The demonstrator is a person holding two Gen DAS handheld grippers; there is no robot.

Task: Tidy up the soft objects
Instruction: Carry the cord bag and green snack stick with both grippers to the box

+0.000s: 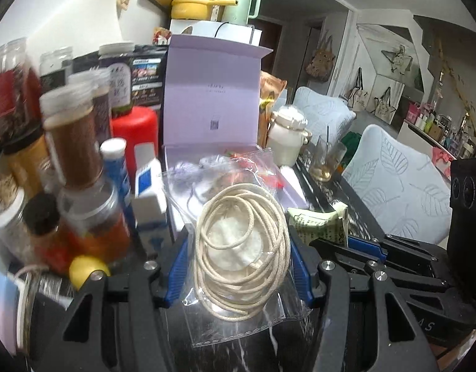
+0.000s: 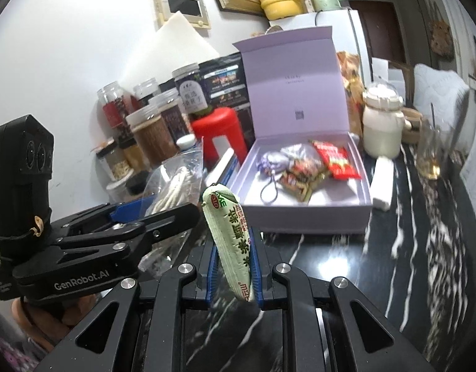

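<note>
Left tool (image 1: 238, 266) is closed on a clear zip bag (image 1: 238, 279) containing a coil of cream cord (image 1: 242, 251) and what appears to be a white pad, though the plastic blurs it. The bag is held between the blue pads, raised above the black marble tabletop (image 2: 408, 248) and just short of the open lilac gift box (image 2: 306, 204). Right tool (image 2: 231, 245) is closed on a pale green printed sachet (image 2: 230, 238), held upright between its pads, near the front wall of the same box. The box already contains a lilac drawstring pouch (image 2: 276, 162) and red snack packets (image 2: 334, 159), lying toward the back and right; the near left floor of the box looks free. Judgement: the step in hand is delivery of both soft items into the box. To do it well, carry each item clear over the front wall before lowering, and release one at a time so the tools do not foul each other. The bag is limp and wide; lower it flat so no corner hangs over the rim. Keep the left tool away from the jars (image 1: 73, 142) crowded at its left.
</note>
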